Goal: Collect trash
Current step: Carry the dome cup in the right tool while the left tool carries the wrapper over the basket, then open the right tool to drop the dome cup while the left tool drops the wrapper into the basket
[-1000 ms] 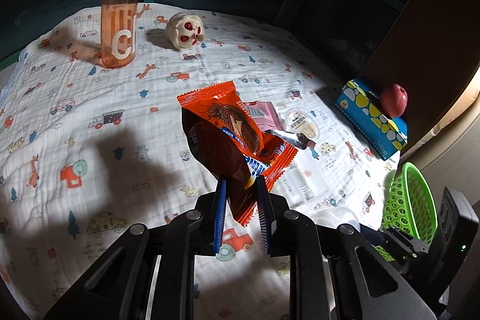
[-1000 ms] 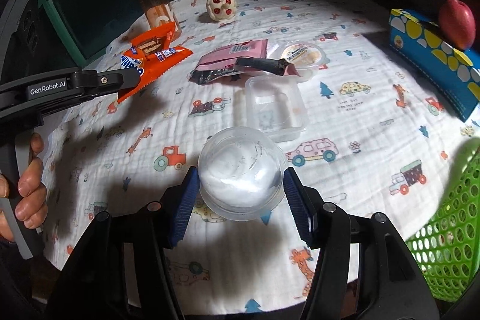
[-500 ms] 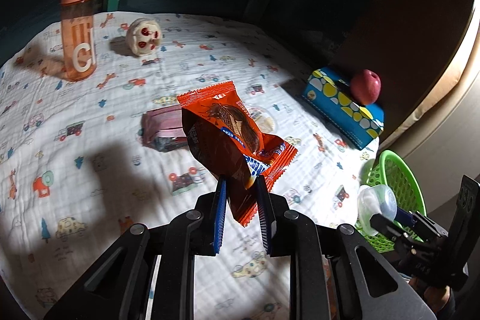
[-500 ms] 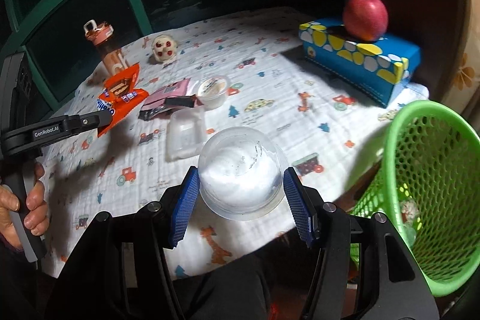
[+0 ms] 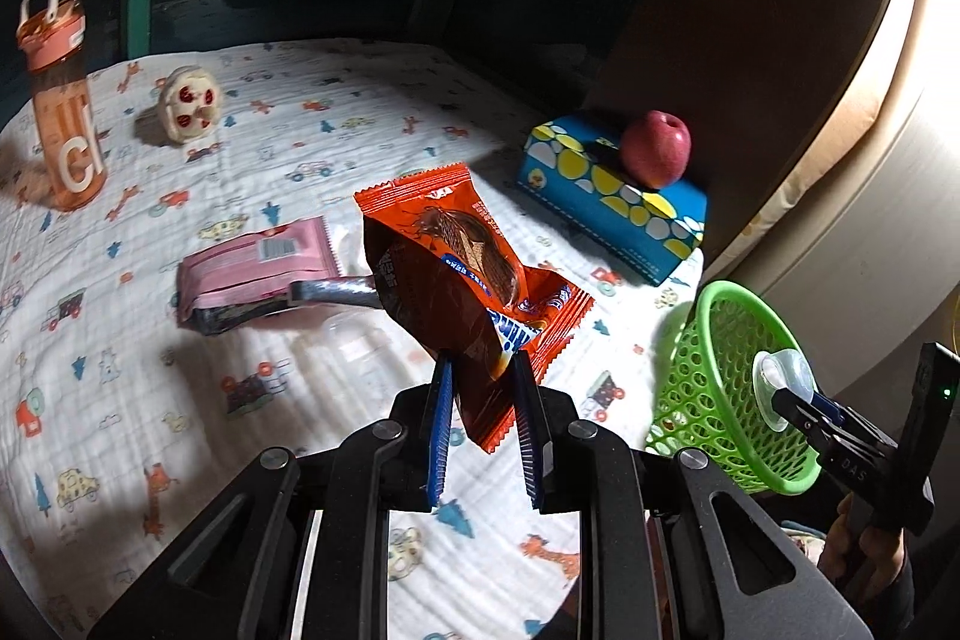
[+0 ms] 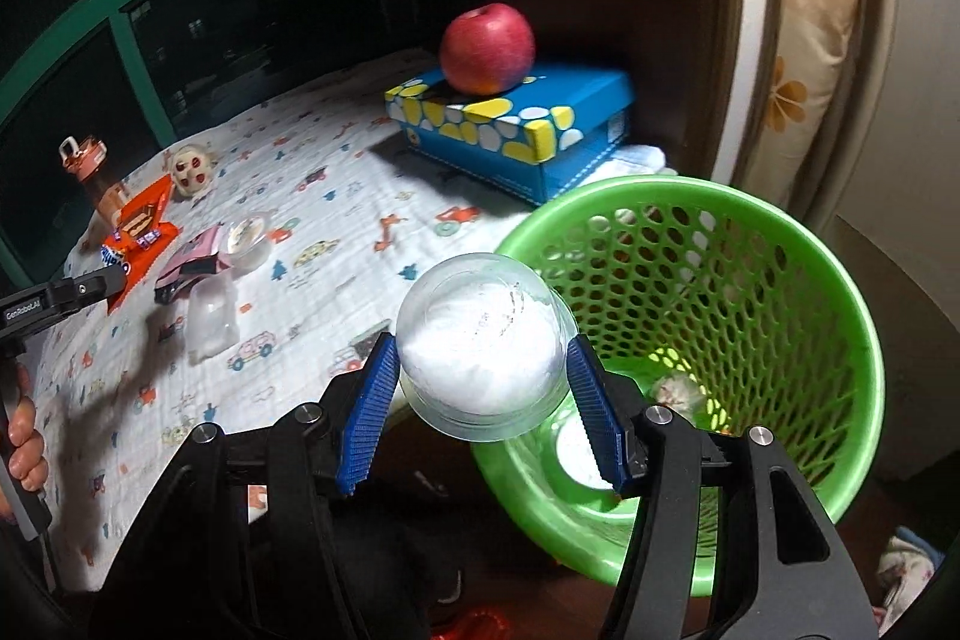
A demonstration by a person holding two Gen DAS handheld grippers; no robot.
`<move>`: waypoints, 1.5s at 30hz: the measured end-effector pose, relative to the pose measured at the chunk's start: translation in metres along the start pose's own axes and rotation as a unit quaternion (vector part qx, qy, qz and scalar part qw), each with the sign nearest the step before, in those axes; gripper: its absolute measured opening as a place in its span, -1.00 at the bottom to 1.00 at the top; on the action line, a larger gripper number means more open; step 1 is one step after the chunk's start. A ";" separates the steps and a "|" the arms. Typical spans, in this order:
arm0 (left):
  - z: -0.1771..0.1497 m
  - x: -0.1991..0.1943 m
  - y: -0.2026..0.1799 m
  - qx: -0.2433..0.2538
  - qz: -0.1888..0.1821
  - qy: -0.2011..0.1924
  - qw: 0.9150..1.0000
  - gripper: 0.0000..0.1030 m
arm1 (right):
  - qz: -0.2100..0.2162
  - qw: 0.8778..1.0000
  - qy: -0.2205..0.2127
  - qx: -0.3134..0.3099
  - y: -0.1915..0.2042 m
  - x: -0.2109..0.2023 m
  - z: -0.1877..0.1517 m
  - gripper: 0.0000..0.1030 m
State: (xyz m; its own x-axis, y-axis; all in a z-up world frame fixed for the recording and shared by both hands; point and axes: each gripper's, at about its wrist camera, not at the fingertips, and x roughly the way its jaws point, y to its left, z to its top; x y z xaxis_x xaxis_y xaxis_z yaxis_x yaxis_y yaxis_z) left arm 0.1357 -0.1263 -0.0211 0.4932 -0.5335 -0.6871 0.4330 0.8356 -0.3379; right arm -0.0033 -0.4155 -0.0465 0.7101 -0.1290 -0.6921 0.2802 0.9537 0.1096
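Observation:
My left gripper is shut on an orange snack wrapper and holds it above the printed cloth. My right gripper is shut on a clear plastic cup and holds it at the near rim of the green mesh basket, beside the table edge. The basket holds some scraps at its bottom. A pink wrapper, a clear plastic tub and a small lidded cup lie on the cloth.
An orange water bottle and a round white toy stand at the back left. A blue spotted box with a red apple on it sits by the dark wall. The table cloth ends by the basket.
Both grippers have swung right towards the basket. The right one carried the cup from above the cloth to the basket's rim. The left still holds the wrapper.

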 end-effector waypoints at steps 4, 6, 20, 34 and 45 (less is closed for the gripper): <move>0.005 0.006 -0.018 0.012 -0.011 0.002 1.000 -0.63 | -0.026 1.000 -0.002 0.017 -0.026 -0.005 -0.003 0.12; 0.007 0.009 -0.028 0.019 -0.016 0.004 1.000 -0.63 | -0.036 0.999 -0.002 0.026 -0.038 -0.008 -0.005 0.12; 0.020 0.032 -0.099 0.076 -0.047 0.015 0.996 -0.63 | -0.064 0.996 0.007 0.060 -0.088 -0.010 -0.017 0.13; 0.022 0.059 -0.147 0.116 -0.070 0.038 0.990 -0.63 | -0.060 0.995 0.005 0.085 -0.107 -0.015 -0.025 0.21; 0.011 0.082 -0.192 0.153 -0.091 0.066 0.982 -0.63 | -0.060 0.994 -0.005 0.092 -0.119 -0.029 -0.029 0.34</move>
State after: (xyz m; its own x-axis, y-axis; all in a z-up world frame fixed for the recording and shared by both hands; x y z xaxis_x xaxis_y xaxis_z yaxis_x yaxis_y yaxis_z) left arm 0.1010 -0.3320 -0.0059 0.2925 -0.6318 -0.7178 0.7217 0.6383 -0.2677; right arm -0.0758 -0.5171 -0.0605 0.6714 -0.2419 -0.7005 0.4757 0.8655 0.1570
